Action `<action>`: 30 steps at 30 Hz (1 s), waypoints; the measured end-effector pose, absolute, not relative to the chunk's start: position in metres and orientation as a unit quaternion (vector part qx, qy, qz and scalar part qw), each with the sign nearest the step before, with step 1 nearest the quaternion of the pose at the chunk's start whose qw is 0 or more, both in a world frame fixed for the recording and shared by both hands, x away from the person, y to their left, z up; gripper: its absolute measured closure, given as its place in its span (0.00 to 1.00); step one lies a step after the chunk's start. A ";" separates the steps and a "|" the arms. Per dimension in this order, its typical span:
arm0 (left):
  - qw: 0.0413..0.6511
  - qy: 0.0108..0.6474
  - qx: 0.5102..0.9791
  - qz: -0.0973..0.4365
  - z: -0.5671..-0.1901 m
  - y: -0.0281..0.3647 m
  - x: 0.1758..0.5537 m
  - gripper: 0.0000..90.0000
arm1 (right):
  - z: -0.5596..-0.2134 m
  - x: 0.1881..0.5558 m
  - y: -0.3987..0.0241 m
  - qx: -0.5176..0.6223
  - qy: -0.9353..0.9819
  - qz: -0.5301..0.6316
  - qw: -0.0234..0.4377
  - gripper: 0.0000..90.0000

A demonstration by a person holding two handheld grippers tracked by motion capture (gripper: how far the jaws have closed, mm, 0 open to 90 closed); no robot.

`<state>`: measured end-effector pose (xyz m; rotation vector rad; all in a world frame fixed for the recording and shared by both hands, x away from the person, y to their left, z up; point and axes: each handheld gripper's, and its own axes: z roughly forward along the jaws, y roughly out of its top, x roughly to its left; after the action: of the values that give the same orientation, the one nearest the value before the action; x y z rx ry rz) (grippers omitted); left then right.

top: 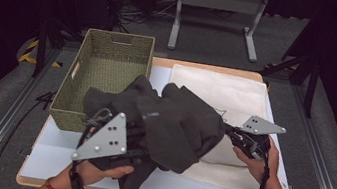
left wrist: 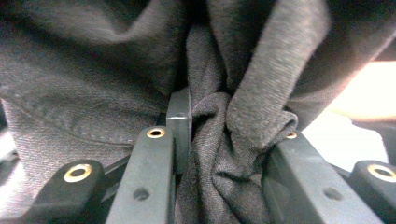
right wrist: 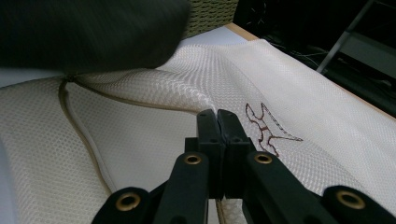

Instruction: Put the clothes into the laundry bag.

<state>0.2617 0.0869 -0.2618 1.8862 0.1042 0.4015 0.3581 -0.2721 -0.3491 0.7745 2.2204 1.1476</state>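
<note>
A dark grey garment [top: 172,125] was held bunched in a heap over the near middle of the table [top: 45,162], partly overlapping a cream mesh laundry bag [top: 227,95] that lay flat on the right half. The left gripper [left wrist: 219,140] was clamped on a thick fold of the garment, the cloth being squeezed between its jaws. The right gripper [right wrist: 217,126] was pressed shut, its jaws meeting on the mesh bag near a small embroidered mark [right wrist: 268,128]; whether a layer of mesh was pinched between them could not be told. A woven basket [top: 111,55] stood empty at the far left of the table, just beside the garment.

Several risks were judged from this. Only one fold was gripped, so the rest of the heavy cloth could sag and slip out if it were lifted quickly. The garment could be dragged across the bag and rumple it or hide its opening. If the mesh were held by too little material, it might be let slip when pulled.
</note>
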 end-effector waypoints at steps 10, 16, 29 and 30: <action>0.485 0.038 0.866 0.113 -0.330 0.033 0.279 0.79 | -0.349 0.359 -0.273 0.287 0.815 0.433 0.255 1.00; 0.422 0.052 0.898 0.113 -0.363 -0.003 0.296 0.79 | -0.343 0.355 -0.273 0.280 0.810 0.446 0.258 1.00; 0.398 0.073 0.908 0.112 -0.372 -0.051 0.310 0.79 | -0.323 0.340 -0.272 0.258 0.799 0.477 0.260 1.00; 0.394 0.074 0.908 0.117 -0.372 -0.054 0.311 0.79 | -0.321 0.339 -0.271 0.255 0.797 0.480 0.262 1.00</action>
<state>0.3109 -0.0535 -0.3724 2.3039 0.1881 0.2977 0.3385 -0.2712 -0.3206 0.6911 2.1569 1.2980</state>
